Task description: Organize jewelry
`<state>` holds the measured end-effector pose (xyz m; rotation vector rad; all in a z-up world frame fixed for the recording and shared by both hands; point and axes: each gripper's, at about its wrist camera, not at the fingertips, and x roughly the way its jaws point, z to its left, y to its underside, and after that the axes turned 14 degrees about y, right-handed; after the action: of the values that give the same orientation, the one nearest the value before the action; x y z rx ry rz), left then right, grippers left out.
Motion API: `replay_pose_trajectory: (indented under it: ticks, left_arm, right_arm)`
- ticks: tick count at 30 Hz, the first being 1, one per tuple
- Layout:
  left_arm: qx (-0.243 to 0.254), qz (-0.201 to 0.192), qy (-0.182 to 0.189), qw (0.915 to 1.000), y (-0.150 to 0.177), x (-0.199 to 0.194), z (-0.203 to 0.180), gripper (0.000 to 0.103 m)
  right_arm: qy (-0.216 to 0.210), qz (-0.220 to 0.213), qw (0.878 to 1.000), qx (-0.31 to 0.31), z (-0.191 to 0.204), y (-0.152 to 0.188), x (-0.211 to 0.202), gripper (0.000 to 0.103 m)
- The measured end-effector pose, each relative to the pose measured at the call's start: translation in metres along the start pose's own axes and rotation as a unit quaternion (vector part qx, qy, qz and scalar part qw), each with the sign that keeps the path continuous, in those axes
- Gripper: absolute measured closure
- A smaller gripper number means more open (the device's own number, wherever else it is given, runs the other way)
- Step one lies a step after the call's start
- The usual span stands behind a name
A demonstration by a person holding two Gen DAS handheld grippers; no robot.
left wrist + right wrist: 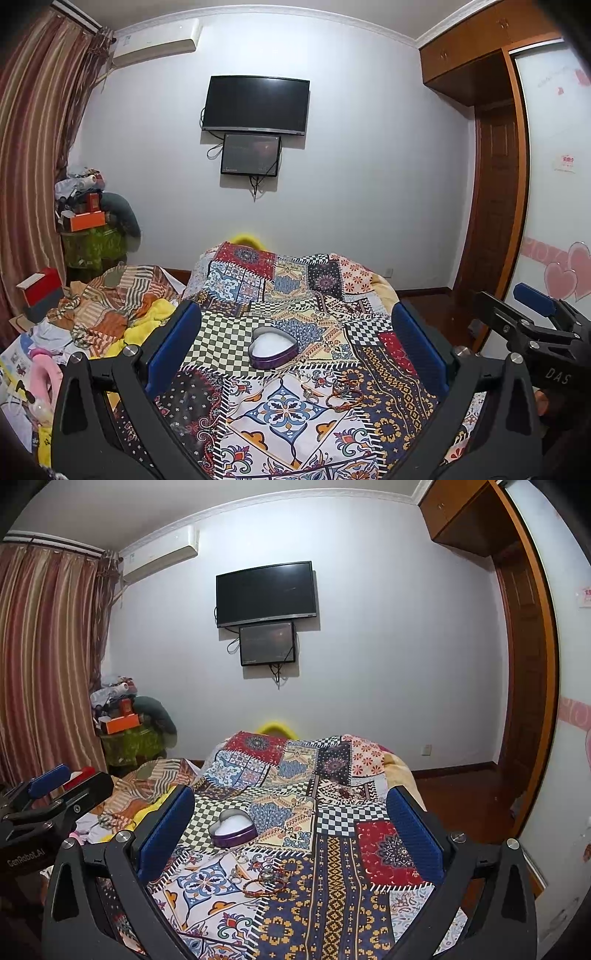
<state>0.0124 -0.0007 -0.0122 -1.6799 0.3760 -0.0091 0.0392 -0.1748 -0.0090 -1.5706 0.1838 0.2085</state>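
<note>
- The left hand-held gripper [295, 345] is held above the near end of the bed, its blue-padded fingers [173, 343] spread wide with nothing between them; the right hand-held gripper [291, 827] sits beside it on the right, just as wide and just as empty; neither touches the patchwork bedspread [280, 417].
- Nearest the grippers lies the loose jewelry, small and partly lost in the busy print: a reddish braided bracelet [264, 884] to the right, with what look like silvery rings [309, 394] just left of it; exact count and kind cannot be told at this size.
- The step in hand, as I judge it, is the first pick; the bracelet is the easiest start, being the largest and best marked against the cloth; I would come straight down over one strand of it, narrow the spread before contact, and close on the cord alone so the bedspread is not pinched up with it.
- The rings lie flat on soft fabric; pressing will sink them, so a light touch from the side of the ring suits better; one piece per trip.
- Just beyond the jewelry stands the heart-shaped box [273, 350], purple-walled, white inside, lid off and seemingly empty; it is the likely home for each piece; release low over the white lining, since the box may tip or slide on bedding.
- Left of the bed a heap of clothes [110, 310] lies well apart from the work; far off, the television [256, 105] on the wall.
</note>
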Motion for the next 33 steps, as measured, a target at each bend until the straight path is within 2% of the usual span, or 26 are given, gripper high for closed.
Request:
replay_pose_trajectory:
  ticks: [14, 25, 27, 29, 33]
  left_arm:
    - [-0.01, 0.045, -0.008, 0.9989, 0.012, 0.044, 0.018, 0.0]
    - [-0.022, 0.127, -0.028, 0.9913, 0.051, 0.105, 0.039, 0.0]
    - [-0.021, 0.146, -0.031, 0.9886, 0.061, 0.116, 0.042, 0.004]
    - [-0.022, 0.167, -0.033, 0.9852, 0.07, 0.127, 0.046, 0.013]
    - [-0.035, 0.203, -0.02, 0.9783, 0.084, 0.145, 0.054, 0.023]
  right_arm:
    - [0.015, 0.053, 0.998, -0.009, -0.006, 0.018, 0.043, 0.0]
    - [0.04, 0.145, 0.988, -0.034, -0.011, 0.059, 0.108, 0.0]
    - [0.039, 0.161, 0.985, -0.038, -0.012, 0.064, 0.115, 0.0]
    - [0.033, 0.181, 0.982, -0.044, -0.012, 0.072, 0.127, 0.0]
    - [0.015, 0.212, 0.976, -0.049, -0.013, 0.085, 0.144, 0.0]
